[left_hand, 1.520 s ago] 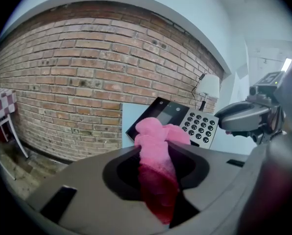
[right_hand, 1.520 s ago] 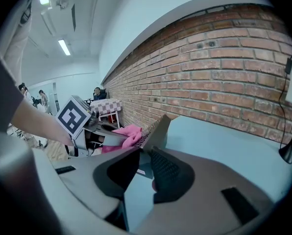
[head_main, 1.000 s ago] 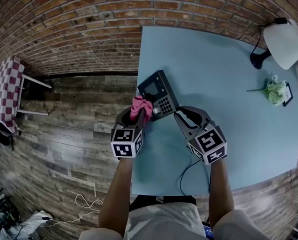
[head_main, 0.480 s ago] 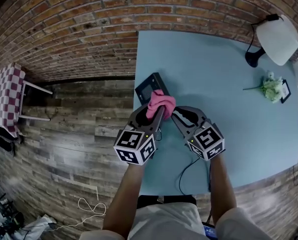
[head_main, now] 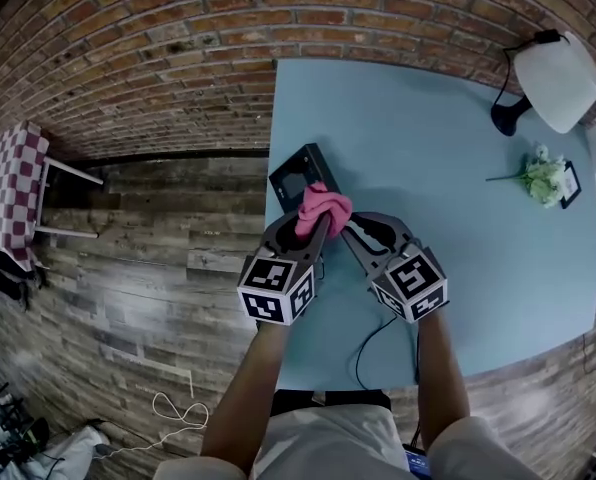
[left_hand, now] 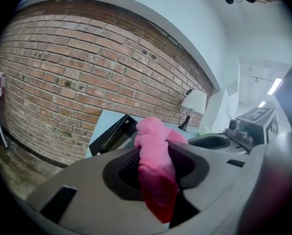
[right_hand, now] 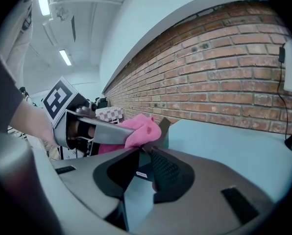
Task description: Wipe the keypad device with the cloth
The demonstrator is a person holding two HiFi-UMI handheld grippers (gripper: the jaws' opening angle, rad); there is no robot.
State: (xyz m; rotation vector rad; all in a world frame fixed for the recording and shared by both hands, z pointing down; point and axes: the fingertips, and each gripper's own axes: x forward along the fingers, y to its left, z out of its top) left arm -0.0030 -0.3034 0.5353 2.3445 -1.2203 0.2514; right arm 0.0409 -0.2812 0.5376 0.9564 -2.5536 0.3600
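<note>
The black keypad device [head_main: 294,176] lies near the left edge of the blue table [head_main: 428,158]. A bunched pink cloth [head_main: 325,207] sits on its keypad end, and my left gripper [head_main: 316,228] is shut on that cloth. In the left gripper view the cloth [left_hand: 152,136] fills the jaws, with the device's screen end [left_hand: 110,137] beyond it. My right gripper [head_main: 347,231] comes in from the right and is shut on the device's near edge. The right gripper view shows the dark edge between its jaws [right_hand: 143,164], and the cloth [right_hand: 142,130] pressed on the device just past them.
A white lamp [head_main: 554,76] with a black base stands at the table's far right, with a small flower bunch [head_main: 545,179] beside it. A thin cable [head_main: 362,352] trails over the table's near edge. The brick wall runs behind; a checkered stool [head_main: 8,183] stands on the wooden floor.
The left gripper has carried the cloth from the device's left side to the right, onto the keypad, which it now covers. The right gripper has stayed on the device.
</note>
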